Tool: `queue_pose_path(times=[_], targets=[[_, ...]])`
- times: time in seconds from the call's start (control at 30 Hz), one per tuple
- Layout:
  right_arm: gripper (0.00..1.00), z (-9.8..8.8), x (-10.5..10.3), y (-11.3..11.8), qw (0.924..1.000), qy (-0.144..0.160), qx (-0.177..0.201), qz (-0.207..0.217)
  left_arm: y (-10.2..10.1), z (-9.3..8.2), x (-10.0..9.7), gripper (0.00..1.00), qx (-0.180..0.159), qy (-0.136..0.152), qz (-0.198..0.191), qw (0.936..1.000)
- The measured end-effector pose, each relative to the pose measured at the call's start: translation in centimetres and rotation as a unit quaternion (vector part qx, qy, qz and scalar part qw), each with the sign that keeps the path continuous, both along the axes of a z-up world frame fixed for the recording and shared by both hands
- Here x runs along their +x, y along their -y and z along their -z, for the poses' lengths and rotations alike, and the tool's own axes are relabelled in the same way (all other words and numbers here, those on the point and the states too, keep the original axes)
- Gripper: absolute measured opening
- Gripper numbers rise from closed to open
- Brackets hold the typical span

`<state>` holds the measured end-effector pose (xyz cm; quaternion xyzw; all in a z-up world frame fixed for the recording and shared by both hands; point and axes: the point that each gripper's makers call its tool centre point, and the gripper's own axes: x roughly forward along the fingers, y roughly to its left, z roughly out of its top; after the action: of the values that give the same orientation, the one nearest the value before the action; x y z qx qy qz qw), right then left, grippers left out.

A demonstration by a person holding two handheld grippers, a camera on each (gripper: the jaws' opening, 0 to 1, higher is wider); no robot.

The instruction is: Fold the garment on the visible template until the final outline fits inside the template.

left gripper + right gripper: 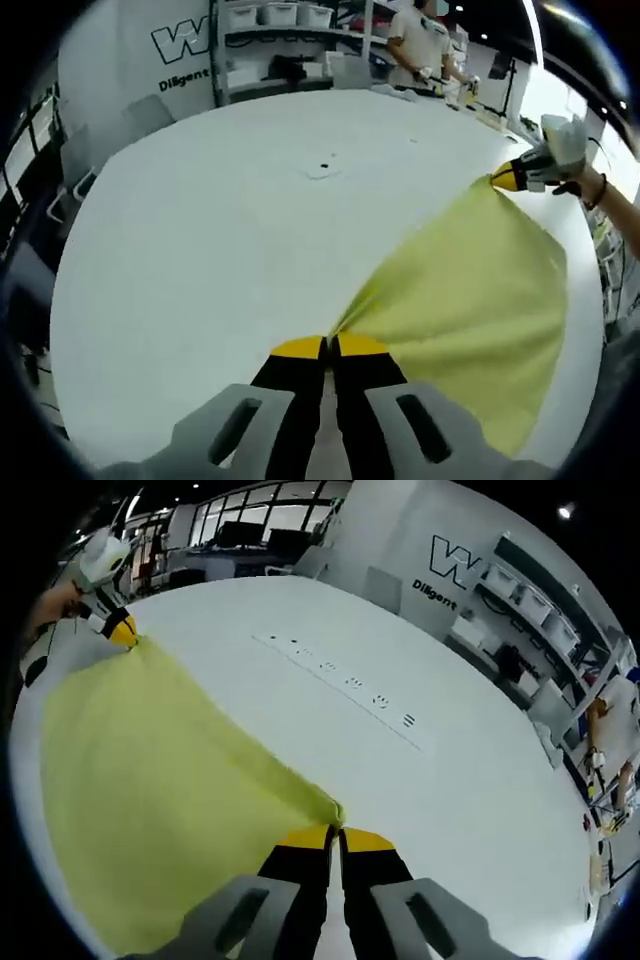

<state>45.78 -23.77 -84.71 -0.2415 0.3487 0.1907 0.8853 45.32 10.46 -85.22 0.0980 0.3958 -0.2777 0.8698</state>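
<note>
Yellow garment point(470, 290): stretched over white table point(200, 250), left gripper point(329, 347) and right gripper point(335, 832) each clamped on a corner. Right gripper view: printed line of marks point(345, 680). Left gripper view: person point(420, 45) at shelving point(280, 40).

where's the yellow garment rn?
The yellow garment is stretched above the white table, pinched between the left tool and right tool.

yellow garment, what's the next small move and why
Probably lower both claws together to lay it flat. The left claw and right claw each pinch a corner of the yellow garment, which is stretched taut between them above the white table.
</note>
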Motion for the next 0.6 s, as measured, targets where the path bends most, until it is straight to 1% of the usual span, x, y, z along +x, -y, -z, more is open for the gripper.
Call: queue_pose_path(times=[0.03,0.07,0.1,0.13,0.17,0.2,0.27,0.3,0.33,0.37,0.4,0.43,0.47,0.5,0.53,0.57,0.6], targets=[[0.00,0.6,-0.1,0.1,0.9999,-0.008,0.001,0.008,-0.1,0.1,0.3,0.07,-0.009,-0.005,-0.018,0.9998],[0.00,0.7,-0.1,0.2,0.9996,-0.011,0.010,0.023,-0.1,0.1,0.3,0.09,-0.012,-0.008,-0.021,0.9997],[0.00,0.9,-0.1,0.3,0.9991,-0.013,0.019,0.037,-0.4,0.2,0.7,0.10,-0.016,-0.010,-0.033,0.9993],[0.00,1.0,-0.1,0.3,0.9979,-0.016,0.038,0.051,-0.6,0.2,0.8,0.08,-0.012,-0.008,-0.041,0.9991],[0.00,0.9,-0.1,0.3,0.9969,-0.016,0.047,0.061,-1.1,0.3,0.8,0.09,0.004,-0.005,-0.044,0.9990],[0.00,0.8,0.0,0.3,0.9951,-0.012,0.063,0.075,-1.3,0.3,0.8,0.10,0.014,-0.001,-0.040,0.9991],[0.00,0.6,-0.2,0.4,0.9919,-0.015,0.082,0.095,-1.5,0.2,0.5,0.15,0.017,-0.002,-0.042,0.9990],[0.00,0.5,-0.1,0.4,0.9905,-0.012,0.092,0.102,-1.5,0.1,0.4,0.17,0.016,-0.002,-0.042,0.9990],[0.00,0.2,-0.1,0.4,0.9881,-0.006,0.106,0.111,-1.6,-0.1,0.1,0.18,0.013,-0.007,-0.046,0.9988],[0.00,0.0,-0.3,0.4,0.9839,-0.008,0.129,0.124,-1.6,-0.3,-0.1,0.20,0.012,-0.008,-0.048,0.9987],[0.03,-0.1,-0.4,0.3,0.9800,-0.011,0.147,0.134,-1.7,-0.7,-0.4,0.20,0.008,-0.006,-0.052,0.9986],[0.08,-0.4,-0.4,0.2,0.9736,-0.008,0.173,0.149,-1.8,-1.0,-0.6,0.21,0.005,-0.006,-0.056,0.9984],[0.13,-0.6,-0.6,0.0,0.9714,-0.012,0.184,0.150,-1.7,-1.2,-0.8,0.21,0.000,-0.005,-0.058,0.9983],[0.18,-0.5,-1.1,-0.2,0.9676,-0.024,0.196,0.157,-1.6,-1.4,-1.1,0.21,-0.008,-0.008,-0.062,0.9980],[0.20,-0.6,-1.2,-0.1,0.9660,-0.025,0.201,0.161,-1.6,-1.6,-1.4,0.21,-0.012,-0.010,-0.066,0.9977],[0.21,-0.7,-1.3,0.0,0.9670,-0.023,0.198,0.158,-1.5,-1.7,-1.7,0.22,-0.017,-0.012,-0.070,0.9974],[0.22,-0.7,-1.6,0.1,0.9662,-0.025,0.200,0.160,-1.4,-1.7,-2.1,0.23,-0.021,-0.014,-0.072,0.9971]])
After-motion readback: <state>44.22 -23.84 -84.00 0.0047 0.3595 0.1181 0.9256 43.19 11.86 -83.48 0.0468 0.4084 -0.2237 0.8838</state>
